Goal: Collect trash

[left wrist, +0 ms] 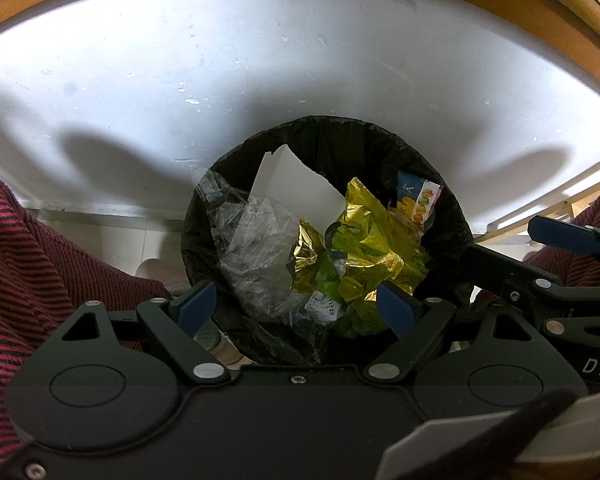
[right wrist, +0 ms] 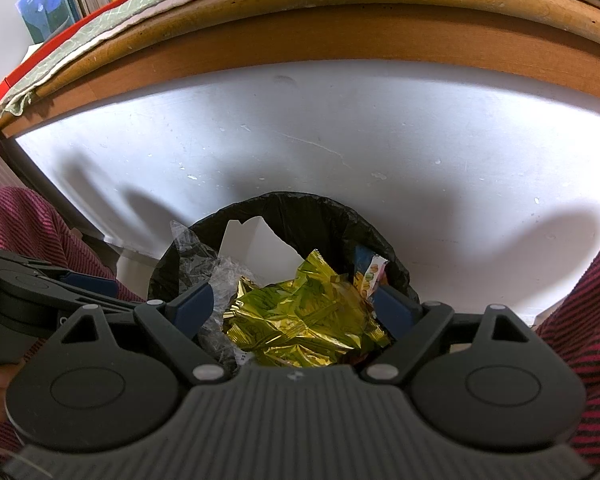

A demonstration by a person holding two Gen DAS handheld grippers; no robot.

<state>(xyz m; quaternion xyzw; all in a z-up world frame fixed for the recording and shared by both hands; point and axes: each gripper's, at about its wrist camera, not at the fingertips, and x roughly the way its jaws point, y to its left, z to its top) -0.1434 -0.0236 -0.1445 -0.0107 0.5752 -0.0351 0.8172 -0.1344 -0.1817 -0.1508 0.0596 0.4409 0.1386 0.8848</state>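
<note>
Both grippers hang over the bin, pointing steeply down into it. The left gripper [left wrist: 296, 308] has its 2 fingers [left wrist: 196, 306] spread wide with nothing between them, and the right gripper [right wrist: 292, 304] is the same: splayed and empty, its pads clear of the rubbish below.

Straight beneath them sits the trash bin [left wrist: 452, 216], round, lined with a black bag [right wrist: 300, 212] and already heaped. On the nearer side lies the crumpled gold-and-green wrapper [right wrist: 300, 316]; it sits right under the right gripper's gap, whereas from the left gripper it lies off toward the right finger. So the right hand looks the nearer one for pressing it down or pulling it out. Left of it is a wad of clear plastic film [left wrist: 256, 248], directly ahead of the left gripper. Further back a white sheet of paper [left wrist: 292, 184] stands tilted against the liner, and a small printed packet [left wrist: 420, 200] pokes up at the far right rim.

Behind the bin rises a white panel [right wrist: 340, 140] under the wooden edge of the worktop [right wrist: 300, 40].
</note>
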